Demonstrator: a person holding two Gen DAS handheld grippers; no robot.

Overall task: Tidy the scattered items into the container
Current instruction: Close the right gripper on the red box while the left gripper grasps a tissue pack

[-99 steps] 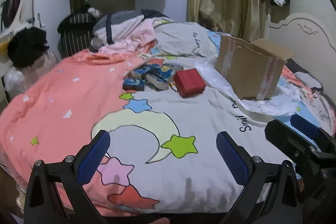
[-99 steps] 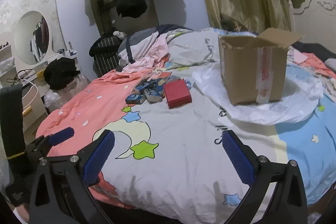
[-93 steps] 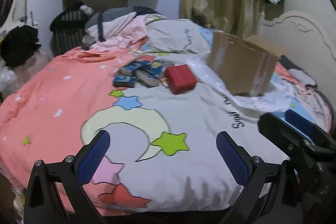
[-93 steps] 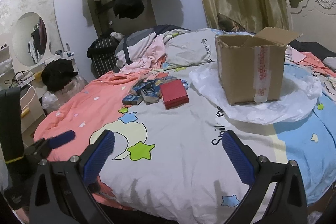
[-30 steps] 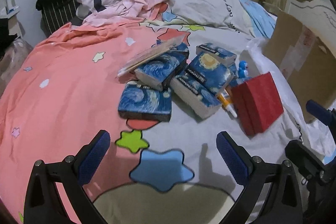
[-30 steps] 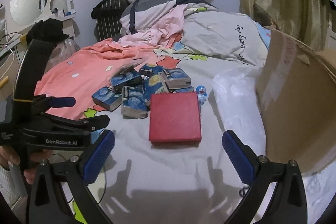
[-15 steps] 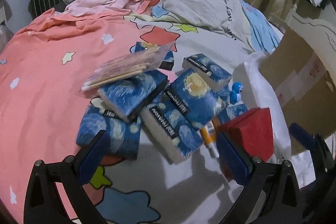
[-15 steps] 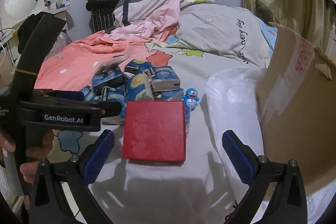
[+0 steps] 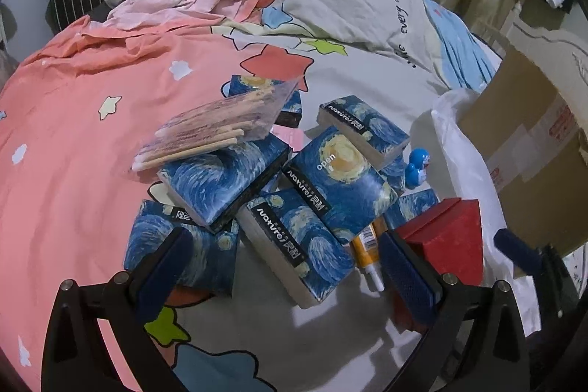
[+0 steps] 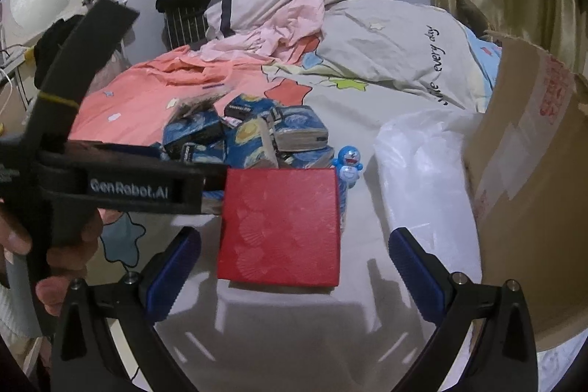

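Both grippers, left [image 9: 283,276] and right [image 10: 294,274], gape wide, holding nothing. Left hovers above the blue tissue packs [image 9: 294,237] beside the red box [image 10: 281,226]; right hovers above that box.

The bed [image 10: 294,326] in front of the red box [image 10: 279,226] is bare, so a gripper can come in there. The cardboard box [image 10: 529,193] and white bag [image 10: 422,179] block the right, and the left gripper [image 10: 191,171] crosses on the left.

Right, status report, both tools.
Left tool open over tissue packs. Right tool open before red box. Carton waits right.
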